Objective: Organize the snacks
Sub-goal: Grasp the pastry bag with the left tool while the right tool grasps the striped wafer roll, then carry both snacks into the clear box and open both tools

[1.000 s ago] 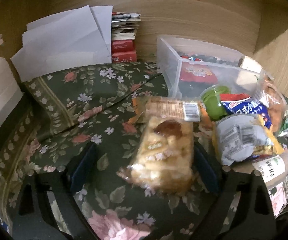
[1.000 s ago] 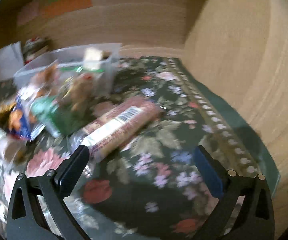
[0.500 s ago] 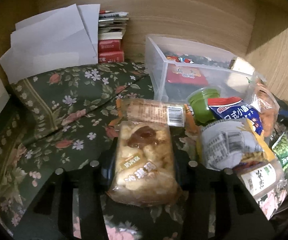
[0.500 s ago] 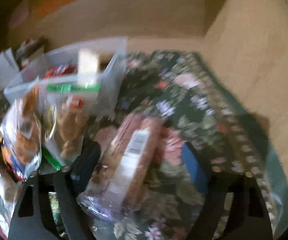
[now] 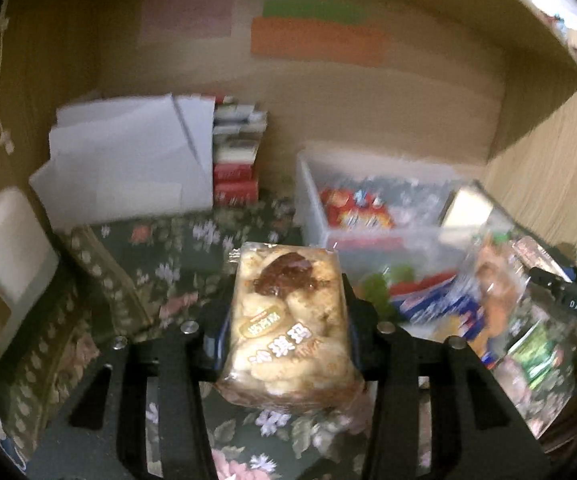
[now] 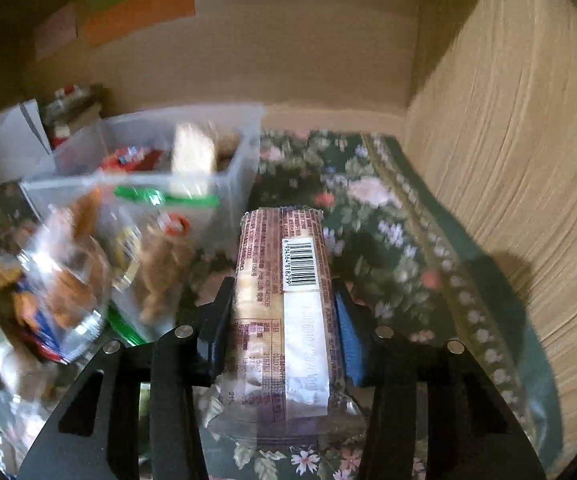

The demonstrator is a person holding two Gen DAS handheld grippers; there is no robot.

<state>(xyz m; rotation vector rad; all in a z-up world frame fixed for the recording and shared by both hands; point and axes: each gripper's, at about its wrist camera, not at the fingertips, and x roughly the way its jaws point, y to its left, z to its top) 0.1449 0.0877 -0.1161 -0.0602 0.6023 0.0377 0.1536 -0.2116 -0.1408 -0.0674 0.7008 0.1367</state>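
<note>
My left gripper (image 5: 286, 320) is shut on a clear pack of golden pastry snack (image 5: 288, 320) and holds it above the floral cloth (image 5: 148, 264). My right gripper (image 6: 282, 312) is shut on a long brown biscuit pack (image 6: 288, 304) with a barcode label, lifted off the cloth. A clear plastic bin (image 5: 312, 204) holding red packets stands behind; it also shows in the right wrist view (image 6: 240, 168). A pile of loose snack bags (image 5: 500, 304) lies right of the left gripper, and in the right wrist view (image 6: 72, 276) left of the right gripper.
White papers (image 5: 128, 168) and a stack of books (image 5: 236, 160) lean on the back wall at left. A white chair back (image 5: 8, 248) is at far left. A wooden side wall (image 6: 508, 160) closes the right. Floral cloth (image 6: 368, 200) lies right of the bin.
Both grippers closed around their packs and lifted them: the left on the pastry pack, the right on the long biscuit pack. Both views now look higher toward the back wall.
</note>
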